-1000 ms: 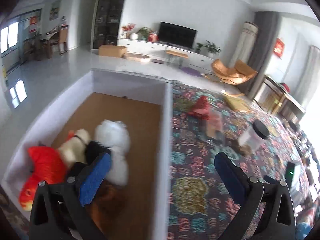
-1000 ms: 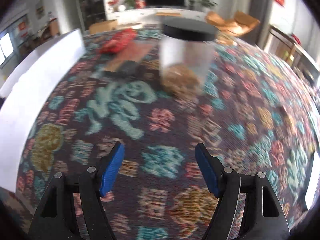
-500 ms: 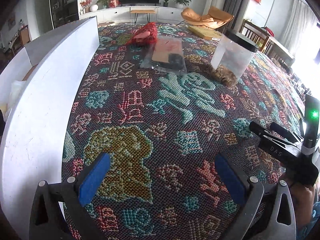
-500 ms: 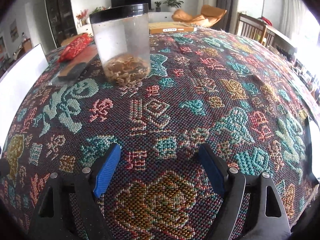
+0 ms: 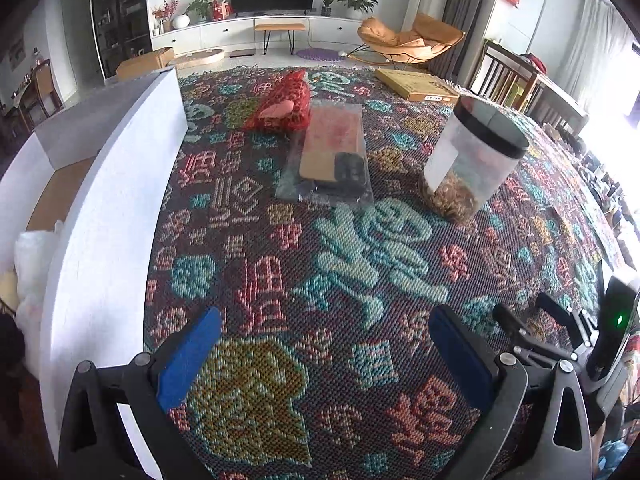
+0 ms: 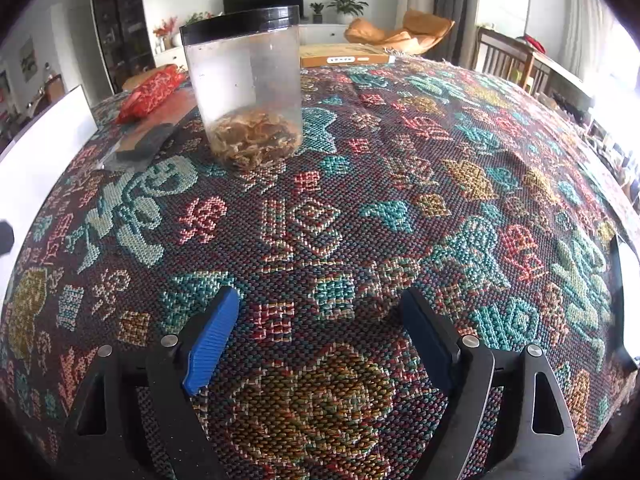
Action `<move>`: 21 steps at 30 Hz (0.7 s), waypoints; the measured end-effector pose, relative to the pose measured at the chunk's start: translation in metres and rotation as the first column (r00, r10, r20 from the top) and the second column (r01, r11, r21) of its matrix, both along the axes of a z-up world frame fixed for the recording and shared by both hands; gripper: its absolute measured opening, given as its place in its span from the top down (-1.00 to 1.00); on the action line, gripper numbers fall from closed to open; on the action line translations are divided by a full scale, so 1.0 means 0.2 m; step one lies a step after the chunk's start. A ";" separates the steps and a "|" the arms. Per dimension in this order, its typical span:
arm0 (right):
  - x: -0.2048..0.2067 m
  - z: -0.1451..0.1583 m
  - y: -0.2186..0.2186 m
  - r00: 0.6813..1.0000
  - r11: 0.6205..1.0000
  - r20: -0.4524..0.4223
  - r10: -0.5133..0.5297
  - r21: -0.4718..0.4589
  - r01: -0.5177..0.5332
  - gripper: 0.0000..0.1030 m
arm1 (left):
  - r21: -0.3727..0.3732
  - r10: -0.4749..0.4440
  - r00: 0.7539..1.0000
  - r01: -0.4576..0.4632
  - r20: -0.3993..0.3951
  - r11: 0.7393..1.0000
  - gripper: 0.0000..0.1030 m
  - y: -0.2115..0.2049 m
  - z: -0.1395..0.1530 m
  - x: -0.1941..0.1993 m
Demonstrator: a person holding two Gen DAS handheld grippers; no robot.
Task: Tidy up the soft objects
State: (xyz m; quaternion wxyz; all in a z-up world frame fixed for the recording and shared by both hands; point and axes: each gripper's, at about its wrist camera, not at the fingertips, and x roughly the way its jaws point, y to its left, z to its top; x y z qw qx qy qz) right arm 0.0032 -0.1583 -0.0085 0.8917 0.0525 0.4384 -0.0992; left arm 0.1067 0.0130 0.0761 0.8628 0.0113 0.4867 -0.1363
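A white box (image 5: 100, 200) stands at the left of the patterned tablecloth (image 5: 320, 264). A white plush toy (image 5: 32, 256) shows inside it at the far left edge; the rest of its contents are hidden by the wall. My left gripper (image 5: 324, 344) is open and empty, low over the cloth just right of the box. My right gripper (image 6: 320, 328) is open and empty, low over the cloth, and its body shows in the left wrist view (image 5: 560, 332). The box edge shows at the left of the right wrist view (image 6: 36, 152).
A clear jar with a black lid (image 5: 468, 164) (image 6: 248, 92) holds dried brown pieces. A clear bag with flat items (image 5: 332, 156) lies mid-table, a red mesh pouch (image 5: 284, 100) (image 6: 152, 92) behind it. A flat cardboard box (image 5: 416, 84) lies at the far edge.
My left gripper has swung right from over the box and its plush toys to over the cloth. My right gripper has drawn back and dropped lower, the jar now farther off.
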 end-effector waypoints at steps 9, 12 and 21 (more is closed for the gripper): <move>0.00 0.00 0.00 1.000 1.000 0.000 0.001 0.000 -0.001 -0.65 | 0.013 0.064 0.996 -0.065 0.064 0.998 -1.00 -0.02 0.15 0.81; 0.00 0.00 0.00 1.000 1.000 0.000 0.001 0.000 -0.001 -0.65 | 0.011 0.070 0.995 -0.071 0.065 0.997 -0.99 -0.04 0.04 0.99; 0.02 0.00 0.01 1.000 1.000 -0.001 0.007 0.005 -0.007 -0.69 | 0.120 0.133 0.991 -0.131 -0.002 0.984 -0.99 -0.03 -0.28 1.32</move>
